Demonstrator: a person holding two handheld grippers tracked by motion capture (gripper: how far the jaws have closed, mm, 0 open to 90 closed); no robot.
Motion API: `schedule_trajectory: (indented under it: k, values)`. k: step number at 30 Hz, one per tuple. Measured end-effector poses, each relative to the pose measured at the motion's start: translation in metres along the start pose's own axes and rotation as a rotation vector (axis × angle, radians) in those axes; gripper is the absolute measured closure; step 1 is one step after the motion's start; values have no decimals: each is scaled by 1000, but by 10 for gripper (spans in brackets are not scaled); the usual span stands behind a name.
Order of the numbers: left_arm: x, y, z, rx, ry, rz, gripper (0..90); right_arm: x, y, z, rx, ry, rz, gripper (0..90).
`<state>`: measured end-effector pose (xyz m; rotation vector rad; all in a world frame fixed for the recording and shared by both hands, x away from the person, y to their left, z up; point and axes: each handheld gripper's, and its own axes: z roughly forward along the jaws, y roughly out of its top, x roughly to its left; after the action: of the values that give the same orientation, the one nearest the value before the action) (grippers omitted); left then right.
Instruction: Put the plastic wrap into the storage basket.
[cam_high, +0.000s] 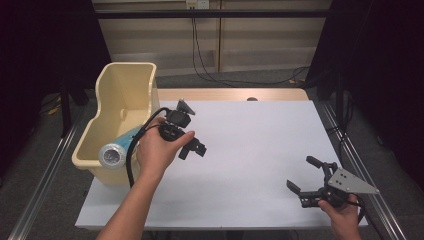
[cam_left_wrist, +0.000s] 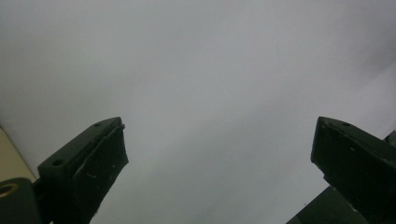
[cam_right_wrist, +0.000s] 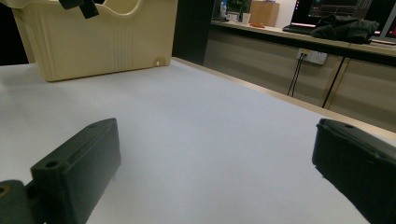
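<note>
The left gripper, at centre left of the high view, hangs over the white table just right of the cream tub. Its fingers stand wide apart with nothing between them, only bare table ahead in the left gripper view. The blue-and-white bottle lies on its side inside the tub's near end, at the left of the frame, its round cap facing the camera. The right gripper, at lower right, rests low over the table, its fingers also spread and holding nothing.

The step in hand looks like a retreat from the tub. To do it well, I would keep the left fingers open, lift clear of the tub's rim, and avoid dragging the trailing cable across the bottle.
</note>
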<state>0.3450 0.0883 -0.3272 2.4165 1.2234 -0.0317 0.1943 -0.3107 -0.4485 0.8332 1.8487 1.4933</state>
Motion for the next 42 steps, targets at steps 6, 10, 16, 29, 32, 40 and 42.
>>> schedule_trajectory:
  k: [6, 10, 16, 29, 32, 40, 42]
  values:
    - [-1, -4, 14, 25, 5, 3, 38, 1, 0, 0, 0, 1, 3, 7]
    - [0, -8, 22, 39, 18, 10, 41, 0, 0, 0, 0, -1, 1, 7]
    - [2, -15, 32, 47, 15, 20, 43, 0, 0, 0, 1, 1, 1, 8]
    - [6, -31, 56, 57, 27, 20, 43, 0, 0, -1, 0, -3, 1, 8]
    - [8, -35, 61, 65, 20, 16, 45, 0, 0, -1, -2, -3, 3, 8]
    - [8, -44, 75, 54, 15, 31, 46, 0, 0, 0, -1, -4, 2, 8]
    - [8, -46, 77, 43, 14, 50, 46, 0, 0, -1, 1, -4, 2, 8]
